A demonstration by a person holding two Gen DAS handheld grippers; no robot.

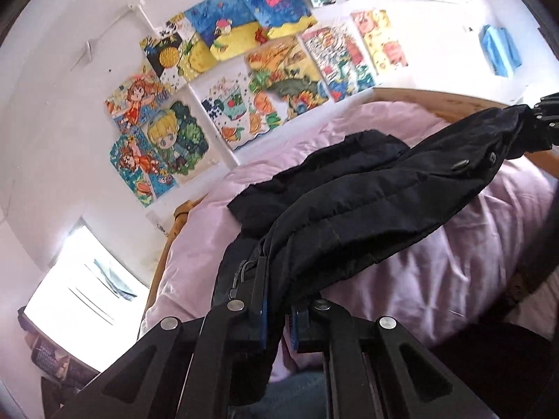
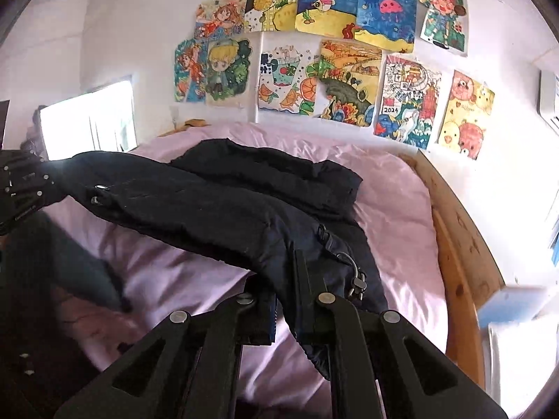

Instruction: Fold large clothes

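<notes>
A dark navy padded jacket (image 1: 349, 209) lies partly on a bed with a pale pink cover (image 1: 454, 279). My left gripper (image 1: 279, 317) is shut on one edge of the jacket near a zip pull. My right gripper (image 2: 286, 300) is shut on the opposite edge, near a metal clasp (image 2: 356, 279). The jacket (image 2: 209, 206) hangs stretched between both grippers above the bed, its far part resting on the cover. The right gripper shows at the right edge of the left wrist view (image 1: 545, 118); the left gripper shows at the left edge of the right wrist view (image 2: 24, 188).
A wooden bed frame (image 2: 461, 244) runs along the right side. Colourful drawings (image 2: 335, 52) cover the white wall behind the bed. A bright window (image 2: 91, 122) is at the left. The person's legs in dark trousers (image 2: 52, 272) are near the bed's front.
</notes>
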